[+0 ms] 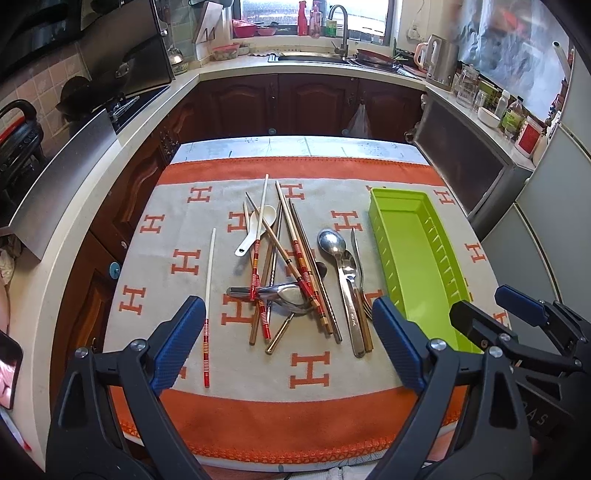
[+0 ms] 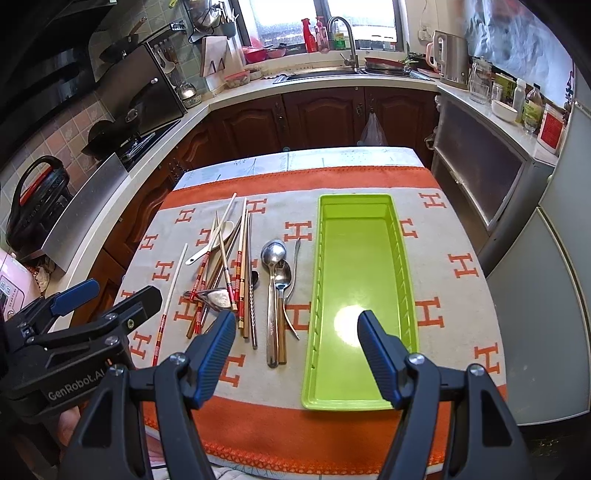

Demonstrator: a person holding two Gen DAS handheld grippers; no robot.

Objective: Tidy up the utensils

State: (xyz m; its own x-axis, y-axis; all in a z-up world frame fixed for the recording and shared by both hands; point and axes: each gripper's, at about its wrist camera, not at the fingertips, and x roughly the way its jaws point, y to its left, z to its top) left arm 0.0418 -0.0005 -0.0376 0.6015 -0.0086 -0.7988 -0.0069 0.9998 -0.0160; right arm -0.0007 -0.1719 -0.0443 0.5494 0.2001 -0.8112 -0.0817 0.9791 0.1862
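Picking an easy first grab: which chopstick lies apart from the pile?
The white chopstick with the red-striped end, alone on the cloth left of the pile, touching nothing.

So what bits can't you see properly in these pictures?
- Pile, both views: crossed chopsticks hide the lower pieces, so no exact count.
- Fork, left view: mostly behind the spoons.
- Tray, right view: near corner behind the right hand-held gripper; glare on the floor.
- Windowsill bottles: labels too small.

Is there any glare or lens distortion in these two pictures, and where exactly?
Right wrist view: a round white glare spot lies on the floor of the green tray, near its close end. Left wrist view: the same tray shows no such spot. Both views: fisheye bending curves the counter edges, the corners are black, and the window is overexposed.
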